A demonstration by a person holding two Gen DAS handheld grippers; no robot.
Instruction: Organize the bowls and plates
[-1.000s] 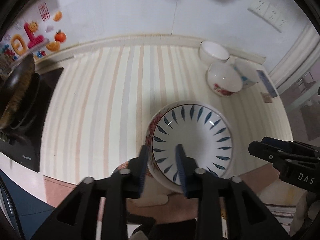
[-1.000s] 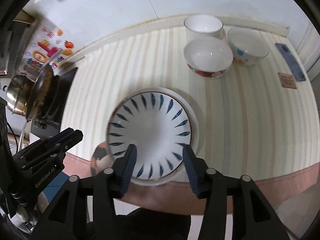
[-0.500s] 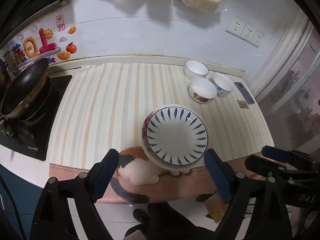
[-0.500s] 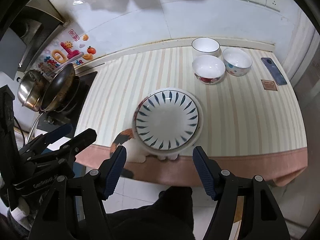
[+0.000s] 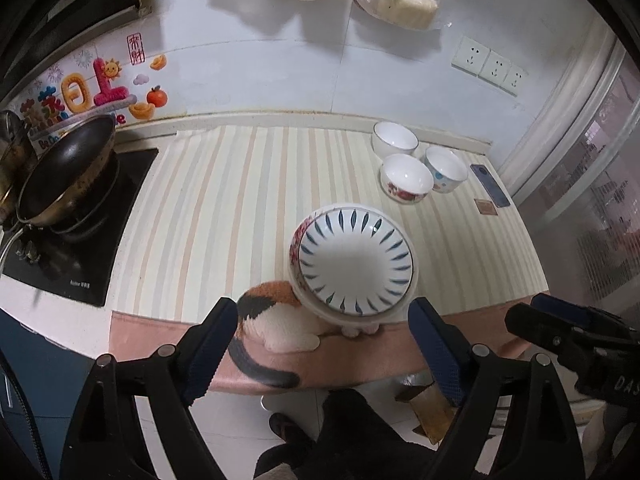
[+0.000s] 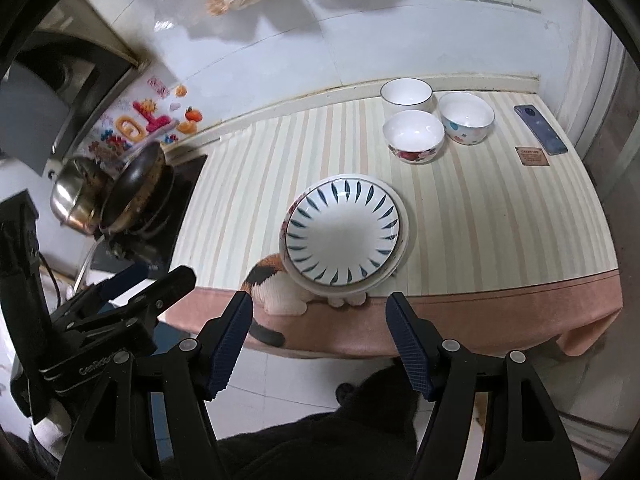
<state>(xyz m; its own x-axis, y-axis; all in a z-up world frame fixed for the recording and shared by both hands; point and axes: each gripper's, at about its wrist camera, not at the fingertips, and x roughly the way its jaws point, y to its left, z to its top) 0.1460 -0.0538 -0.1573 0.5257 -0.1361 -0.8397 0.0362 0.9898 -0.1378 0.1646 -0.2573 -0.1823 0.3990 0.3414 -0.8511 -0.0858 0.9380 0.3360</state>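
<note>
Plates [image 5: 355, 266] sit stacked, blue-leaf one on top, ahead of both grippers and centred between each pair of jaws, at the counter's near edge. Left gripper [image 5: 322, 354] and right gripper [image 6: 319, 338]: jaws wide apart, nothing between the pads. Judgement: the stack is set down and stands free. Bowls [image 6: 413, 136], three, cluster far ahead and to the right of the jaws, not yet nested. Left view alone shows the plate rim's red-patterned side; right view alone shows a steel pot [image 6: 76, 196] behind the pan [image 6: 134, 184].
</note>
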